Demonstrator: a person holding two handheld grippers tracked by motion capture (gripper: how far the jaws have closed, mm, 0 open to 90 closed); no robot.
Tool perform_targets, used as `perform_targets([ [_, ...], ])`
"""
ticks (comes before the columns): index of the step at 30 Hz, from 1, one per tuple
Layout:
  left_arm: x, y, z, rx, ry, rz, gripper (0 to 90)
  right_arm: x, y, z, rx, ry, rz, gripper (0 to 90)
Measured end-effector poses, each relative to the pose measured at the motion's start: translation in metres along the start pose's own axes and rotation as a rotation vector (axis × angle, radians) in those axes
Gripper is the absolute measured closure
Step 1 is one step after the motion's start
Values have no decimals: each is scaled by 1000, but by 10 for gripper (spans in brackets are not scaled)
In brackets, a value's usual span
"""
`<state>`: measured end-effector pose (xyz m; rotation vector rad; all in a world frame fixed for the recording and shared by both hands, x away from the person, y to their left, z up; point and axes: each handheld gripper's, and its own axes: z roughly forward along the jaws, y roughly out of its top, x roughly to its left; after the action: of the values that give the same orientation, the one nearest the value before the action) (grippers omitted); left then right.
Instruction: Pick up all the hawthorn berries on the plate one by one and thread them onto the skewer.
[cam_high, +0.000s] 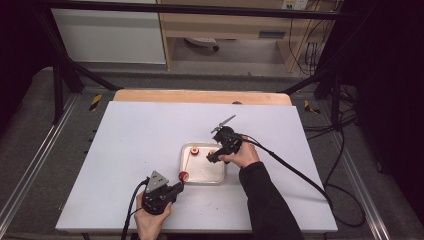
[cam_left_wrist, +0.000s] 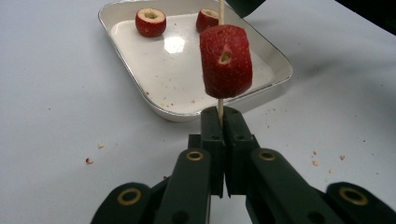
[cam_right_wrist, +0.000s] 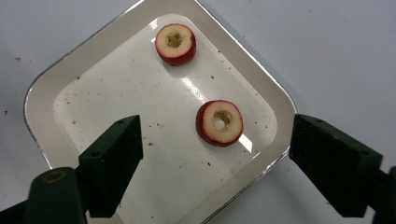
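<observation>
Nearest to the person, the left hand-held gripper (cam_left_wrist: 219, 122) has its jaws pressed together on a thin wooden skewer (cam_left_wrist: 220, 111), pinching it upright. One red cored fruit piece (cam_left_wrist: 226, 61) is already threaded on this stick, which I judge is held steady so more pieces can go on. Just beyond it, on the white bench (cam_high: 140, 145), lies the shallow white rectangular tray (cam_right_wrist: 154, 140) that keeps the two other red cored fruit rings (cam_right_wrist: 219, 122) together. Above the tray hangs the right hand-held gripper (cam_right_wrist: 215, 168), jaws spread wide on each side of the nearer ring, probably to pick it up.
</observation>
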<state>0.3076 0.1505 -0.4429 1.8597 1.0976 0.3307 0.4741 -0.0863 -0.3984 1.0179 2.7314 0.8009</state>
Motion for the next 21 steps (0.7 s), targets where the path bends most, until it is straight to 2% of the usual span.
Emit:
perform_targets([
  [14,0,0,2,12,-7,2,882,-10,8,23,83,35,2,384],
  [21,1,-1,3,17,-8,4,883,-11,8,28,97,46,-2,463],
])
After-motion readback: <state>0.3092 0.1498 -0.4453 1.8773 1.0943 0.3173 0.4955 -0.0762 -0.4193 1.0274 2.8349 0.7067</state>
